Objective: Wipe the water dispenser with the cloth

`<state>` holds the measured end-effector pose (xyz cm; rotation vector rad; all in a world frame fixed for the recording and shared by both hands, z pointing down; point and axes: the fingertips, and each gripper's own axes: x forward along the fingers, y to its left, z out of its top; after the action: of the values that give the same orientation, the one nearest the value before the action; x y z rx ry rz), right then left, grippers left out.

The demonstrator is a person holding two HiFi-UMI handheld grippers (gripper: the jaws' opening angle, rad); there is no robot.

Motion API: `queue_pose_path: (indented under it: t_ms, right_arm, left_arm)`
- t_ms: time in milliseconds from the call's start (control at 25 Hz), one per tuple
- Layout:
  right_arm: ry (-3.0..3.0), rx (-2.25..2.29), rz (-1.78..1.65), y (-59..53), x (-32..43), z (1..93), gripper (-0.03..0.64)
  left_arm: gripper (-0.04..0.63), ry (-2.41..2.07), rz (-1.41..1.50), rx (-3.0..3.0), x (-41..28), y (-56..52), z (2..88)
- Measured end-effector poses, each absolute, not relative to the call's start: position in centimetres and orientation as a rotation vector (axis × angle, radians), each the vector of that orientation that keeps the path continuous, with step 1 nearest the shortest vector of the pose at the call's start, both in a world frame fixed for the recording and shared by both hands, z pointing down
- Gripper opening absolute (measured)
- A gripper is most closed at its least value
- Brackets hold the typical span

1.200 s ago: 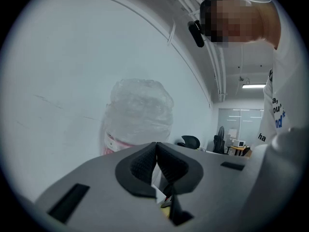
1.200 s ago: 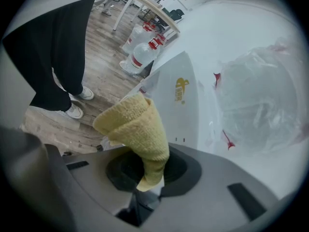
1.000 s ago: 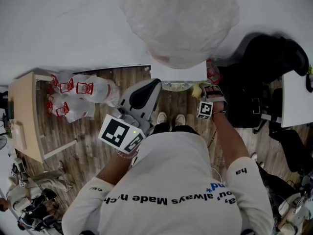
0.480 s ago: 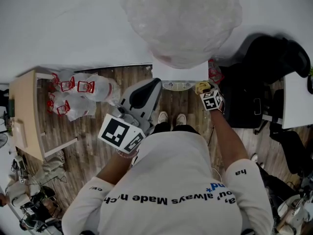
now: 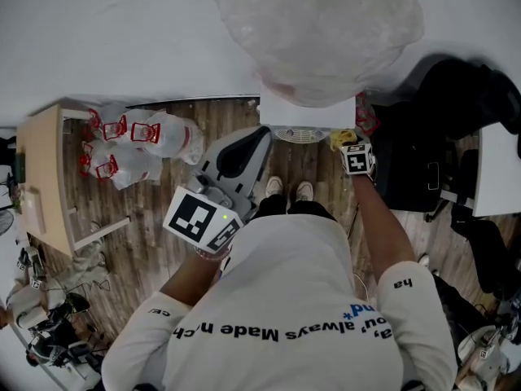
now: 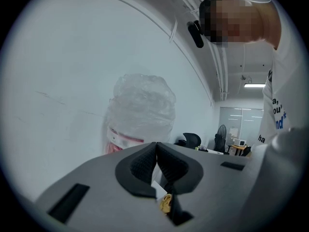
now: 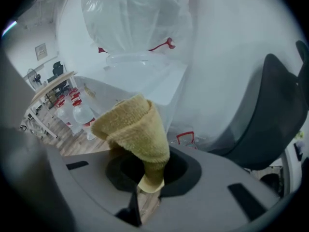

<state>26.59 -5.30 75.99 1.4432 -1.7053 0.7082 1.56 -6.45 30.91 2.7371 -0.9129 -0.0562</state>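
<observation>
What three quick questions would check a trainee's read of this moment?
1. True or false: the left gripper has its jaws wide apart.
2. What sits on top of the water dispenser? A: a plastic-wrapped bottle. B: a kettle. C: a potted plant.
3. Fill in: the right gripper is shut on a yellow ____.

Key: 1 false, its jaws are together with nothing between them. 2 A. 3 cloth.

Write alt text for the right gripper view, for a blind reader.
The right gripper is shut on a folded yellow cloth, held close to the white water dispenser. A plastic-wrapped water bottle sits on top of it; spare bottles stand on the wooden floor at left.
</observation>
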Motion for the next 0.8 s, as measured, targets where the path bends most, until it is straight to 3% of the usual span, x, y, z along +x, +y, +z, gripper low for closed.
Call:
queue_pose_path:
  t_ms: [800]
  right_arm:
    - [-1.677,1.427,0.821,-5.2,27.0,82.2,0.063]
  left_arm:
    - [0.02,-0.909,0.01,2.67,1.8,-6.0,37.2]
